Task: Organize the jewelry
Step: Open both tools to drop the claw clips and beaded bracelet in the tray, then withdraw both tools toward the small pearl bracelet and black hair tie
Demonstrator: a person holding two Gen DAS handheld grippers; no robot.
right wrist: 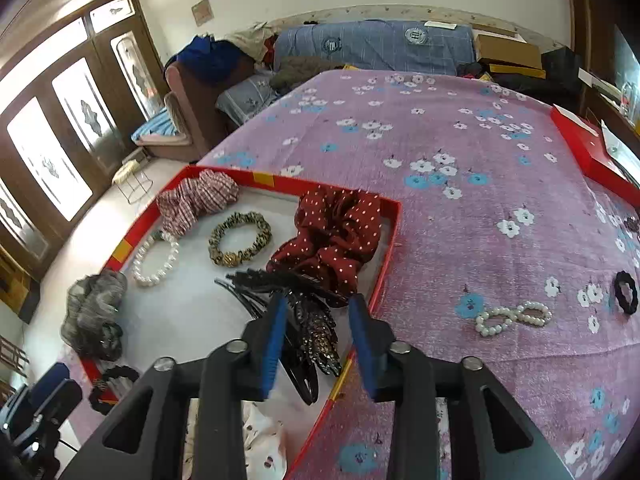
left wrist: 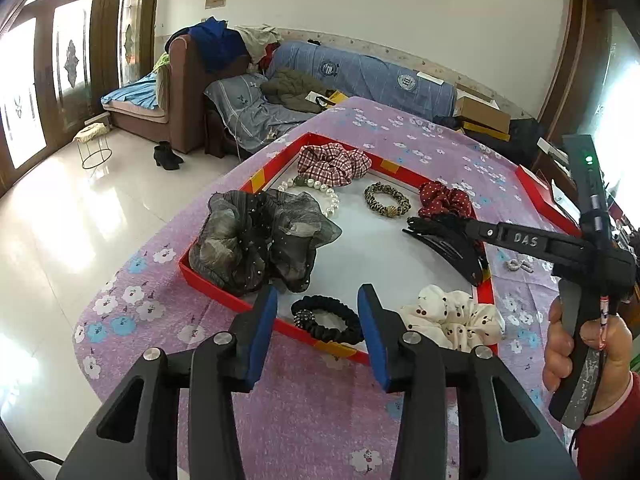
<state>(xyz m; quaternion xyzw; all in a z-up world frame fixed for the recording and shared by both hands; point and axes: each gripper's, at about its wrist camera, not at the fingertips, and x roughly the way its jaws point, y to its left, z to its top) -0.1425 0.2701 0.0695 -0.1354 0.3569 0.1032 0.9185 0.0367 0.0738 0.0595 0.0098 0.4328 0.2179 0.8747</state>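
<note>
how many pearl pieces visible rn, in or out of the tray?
2. One pearl bracelet lies inside the red tray, near its left wall. One twisted pearl loop lies outside on the purple cloth, right of the tray. Others may be hidden.

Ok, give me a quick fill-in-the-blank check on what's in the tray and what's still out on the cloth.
1. The pearl bracelet lies inside the ____ tray.
2. The right tool stands open over the black ____.
3. The leopard-print scrunchie lies between the pearl bracelet and the dark red ____ scrunchie.
4. A looped pearl hair tie lies ____ the tray, on the floral cloth.

Missing: red; hair claw; polka-dot; outside
</note>
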